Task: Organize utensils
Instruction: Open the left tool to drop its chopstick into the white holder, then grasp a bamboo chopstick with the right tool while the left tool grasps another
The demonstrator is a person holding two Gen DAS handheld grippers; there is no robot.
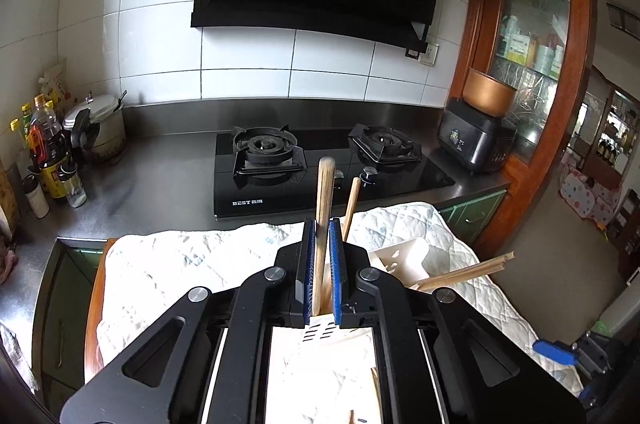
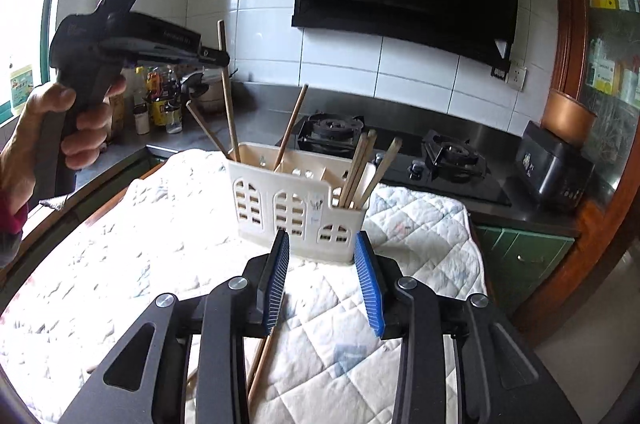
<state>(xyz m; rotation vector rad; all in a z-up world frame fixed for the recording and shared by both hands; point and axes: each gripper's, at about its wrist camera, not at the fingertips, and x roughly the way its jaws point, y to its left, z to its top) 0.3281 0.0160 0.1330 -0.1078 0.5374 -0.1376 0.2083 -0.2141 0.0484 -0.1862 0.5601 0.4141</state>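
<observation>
My left gripper [image 1: 320, 224] is shut on a wooden chopstick [image 1: 323, 208] that stands nearly upright between the blue pads. In the right wrist view a hand holds that left gripper [image 2: 216, 58] up at the left, and the gripped chopstick [image 2: 227, 96] reaches down into the left end of the white slotted utensil holder [image 2: 296, 202]. Several more chopsticks [image 2: 360, 164] lean in the holder's compartments. My right gripper [image 2: 322, 240] stands open just in front of the holder with nothing between its pads. Two loose chopsticks [image 2: 260, 364] lie on the quilt under it.
The holder stands on a white quilted cloth [image 2: 120, 264] over a table beside a steel counter. Behind are a black gas hob [image 1: 320, 160], a black rice cooker [image 1: 476, 140] with a copper pot on it, and bottles [image 1: 48, 144] at the left.
</observation>
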